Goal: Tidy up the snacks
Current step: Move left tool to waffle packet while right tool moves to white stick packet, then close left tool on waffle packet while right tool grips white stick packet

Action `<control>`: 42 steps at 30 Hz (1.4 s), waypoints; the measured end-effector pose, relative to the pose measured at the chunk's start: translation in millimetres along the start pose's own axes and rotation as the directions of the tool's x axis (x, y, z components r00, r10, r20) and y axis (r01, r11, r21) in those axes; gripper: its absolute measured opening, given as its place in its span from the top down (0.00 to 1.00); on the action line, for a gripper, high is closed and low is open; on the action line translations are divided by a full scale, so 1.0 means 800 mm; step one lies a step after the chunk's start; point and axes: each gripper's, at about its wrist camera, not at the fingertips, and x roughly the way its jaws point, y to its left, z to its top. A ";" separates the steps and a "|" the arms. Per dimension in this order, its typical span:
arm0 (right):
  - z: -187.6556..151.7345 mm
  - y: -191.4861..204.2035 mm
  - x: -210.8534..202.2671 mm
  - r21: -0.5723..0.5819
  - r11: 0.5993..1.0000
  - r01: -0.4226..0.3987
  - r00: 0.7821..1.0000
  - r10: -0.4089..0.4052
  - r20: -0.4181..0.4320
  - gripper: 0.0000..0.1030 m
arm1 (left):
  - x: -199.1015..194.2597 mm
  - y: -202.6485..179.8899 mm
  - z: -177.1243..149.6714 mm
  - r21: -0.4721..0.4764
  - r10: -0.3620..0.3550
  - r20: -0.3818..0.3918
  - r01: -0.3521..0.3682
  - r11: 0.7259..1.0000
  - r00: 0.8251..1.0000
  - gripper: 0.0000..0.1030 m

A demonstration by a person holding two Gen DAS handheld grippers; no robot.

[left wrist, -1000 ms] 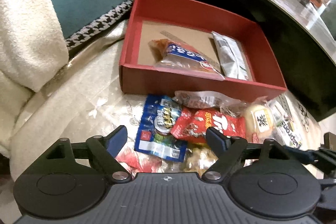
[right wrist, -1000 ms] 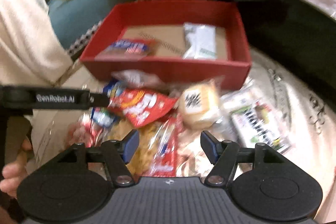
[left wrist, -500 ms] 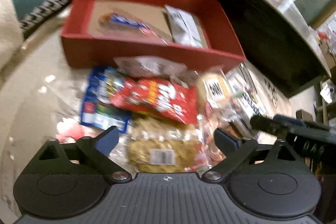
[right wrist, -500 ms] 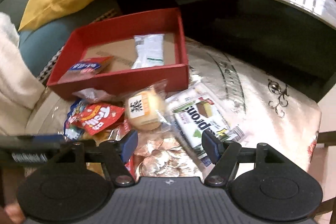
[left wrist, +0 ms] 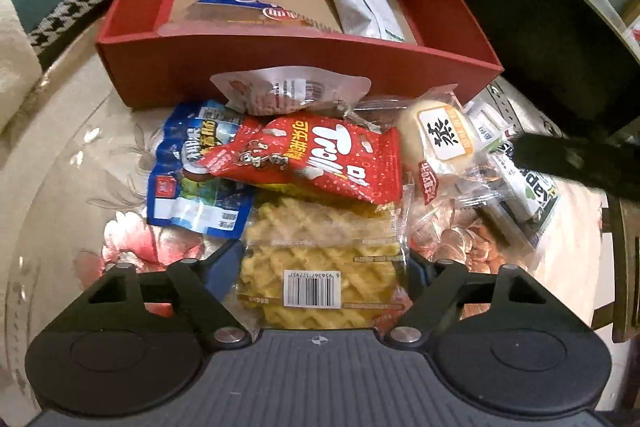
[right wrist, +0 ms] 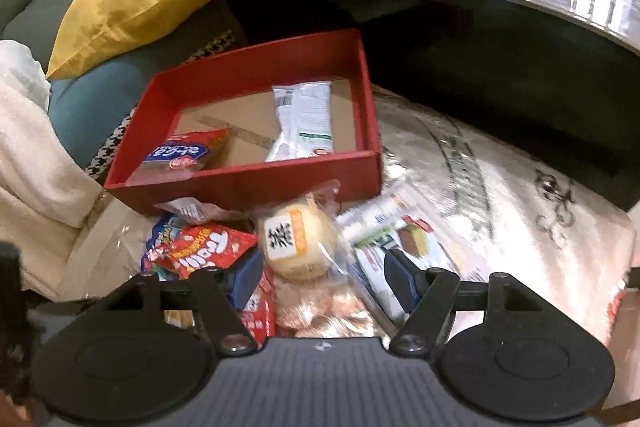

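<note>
Under left gripper [left wrist: 322, 267], closing fingers flank waffle pack [left wrist: 320, 259], contact unclear; right gripper [right wrist: 320, 281] parted, empty.

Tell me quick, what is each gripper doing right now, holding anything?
Left gripper: fingers have just been closing, now pressing the waffle packet between them.
Right gripper: fingers open, holding nothing.

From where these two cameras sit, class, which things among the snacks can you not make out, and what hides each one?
- Left wrist view: the waffle pack has its far end hidden under the red Trolli bag.
- Left wrist view: the green-and-white packet is partly covered by a dark bar.
- Right wrist view: the same packet's print is blurred.
- Right wrist view: the left gripper is cut off by the frame's left edge.
</note>
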 end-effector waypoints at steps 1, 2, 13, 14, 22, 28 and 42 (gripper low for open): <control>0.004 0.002 0.005 0.003 1.000 -0.001 1.000 0.001 -0.007 0.40 | -0.002 0.002 0.000 -0.001 -0.004 -0.001 0.004 1.000 1.000 0.19; 0.007 0.005 0.011 0.004 1.000 -0.001 1.000 0.001 -0.012 0.40 | -0.005 0.003 0.000 -0.004 -0.012 -0.004 0.012 1.000 1.000 0.20; 0.024 0.000 0.002 -0.072 0.996 0.058 0.998 -0.058 0.013 0.40 | -0.035 0.016 0.002 0.005 -0.097 -0.002 0.097 0.995 0.995 0.20; 0.023 -0.009 -0.001 -0.070 0.995 0.070 0.997 -0.070 0.013 0.40 | -0.037 0.015 0.002 0.007 -0.115 -0.003 0.115 0.993 0.993 0.20; 0.011 -0.048 0.013 -0.097 0.992 0.085 0.992 -0.093 -0.082 0.39 | -0.051 0.000 -0.006 0.062 -0.132 0.007 0.131 0.989 0.991 0.20; 0.010 -0.031 0.044 -0.228 0.970 0.085 0.985 -0.116 -0.128 0.38 | -0.055 -0.008 -0.008 0.080 -0.145 0.018 0.143 0.986 0.989 0.20; 0.020 -0.082 0.044 -0.122 0.992 0.017 0.988 -0.035 -0.151 0.32 | -0.048 -0.006 -0.004 0.090 -0.170 0.010 0.168 0.982 0.985 0.20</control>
